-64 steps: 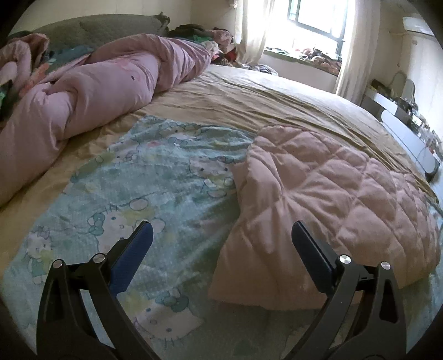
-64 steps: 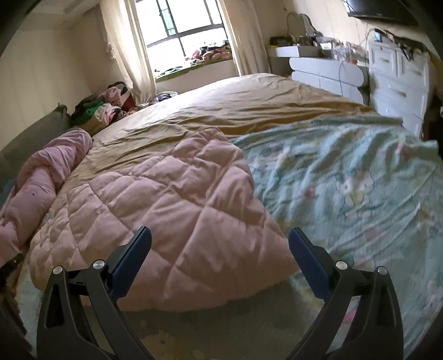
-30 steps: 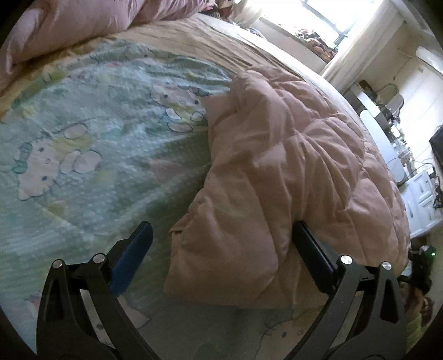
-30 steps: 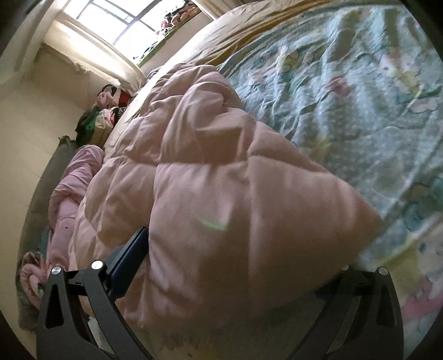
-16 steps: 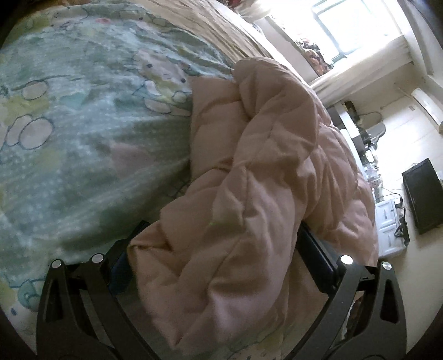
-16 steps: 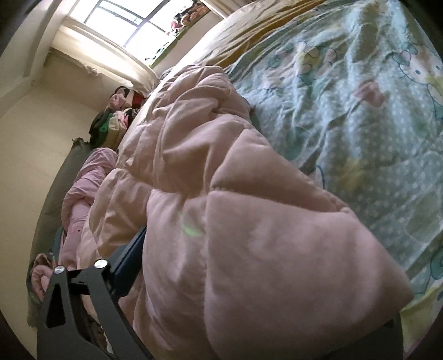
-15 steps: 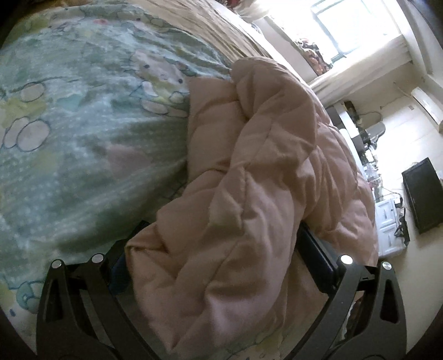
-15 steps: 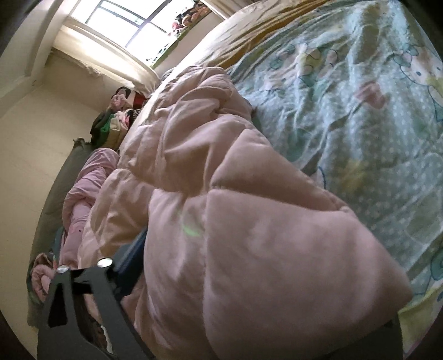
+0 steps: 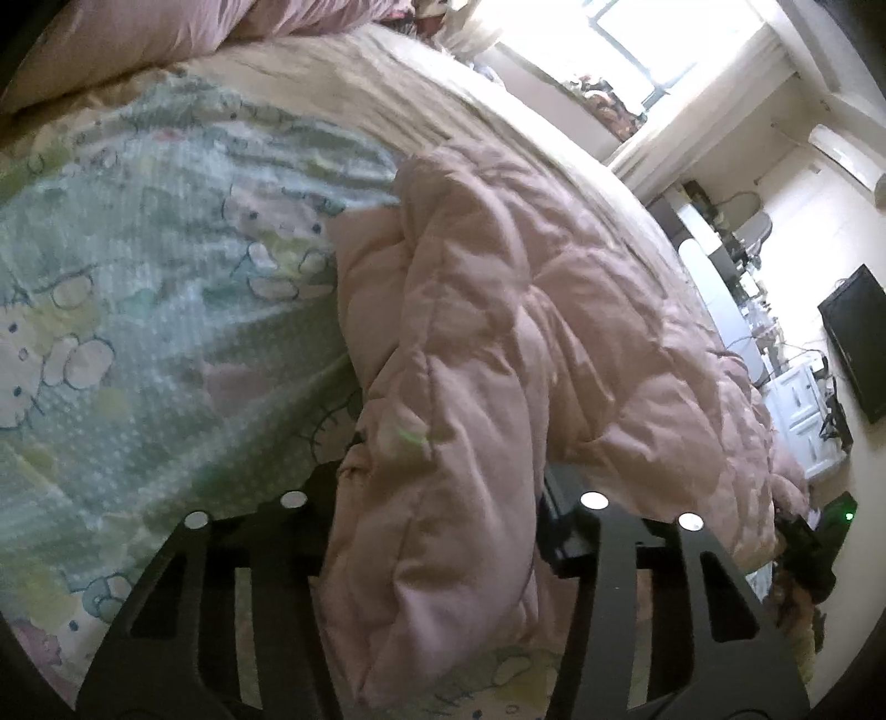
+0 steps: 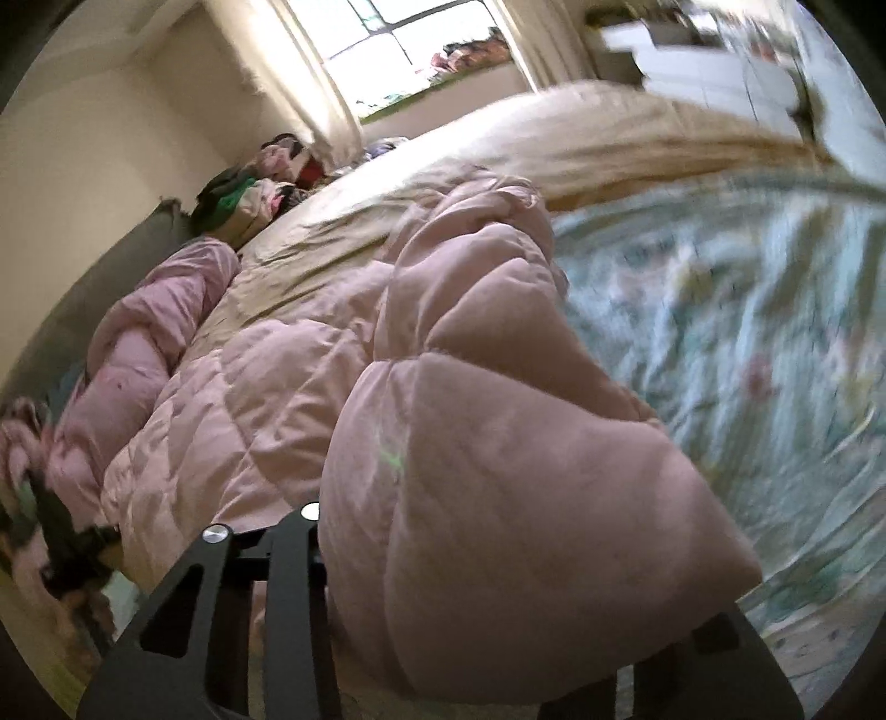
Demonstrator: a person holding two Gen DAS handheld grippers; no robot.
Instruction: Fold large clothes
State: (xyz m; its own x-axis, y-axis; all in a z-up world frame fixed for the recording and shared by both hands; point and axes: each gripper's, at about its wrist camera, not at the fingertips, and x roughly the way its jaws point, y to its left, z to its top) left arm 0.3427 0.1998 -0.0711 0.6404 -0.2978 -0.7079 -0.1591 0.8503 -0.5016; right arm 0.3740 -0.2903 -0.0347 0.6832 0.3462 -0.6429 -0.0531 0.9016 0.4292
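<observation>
- Pink quilted jacket lay bunched on the bed, over the cartoon-cat sheet and the tan cover; looked like a padded garment, exact type hard to tell.
- Left wrist view, left to right: cat sheet filled the left half, jacket the centre and right, white drawers and a dark wall screen at the far right edge.
- Purple duvet sat rolled along the top left of that view, well apart from the jacket.
- Left claw was narrowed on a thick fold of the jacket's near edge; fabric filled the gap between the two fingers and hid the pads.
- Right wrist view, left to right: purple duvet at the left, jacket in the centre, cat sheet blurred at the right.
- Clothes pile lay at the far side of the bed below the window.
- Right claw had a big padded corner of the jacket between its fingers; the corner bulged over them, covering the right finger almost fully.
- Whether the right claw was actually clamped: cannot tell, fabric blocked the fingertips.
</observation>
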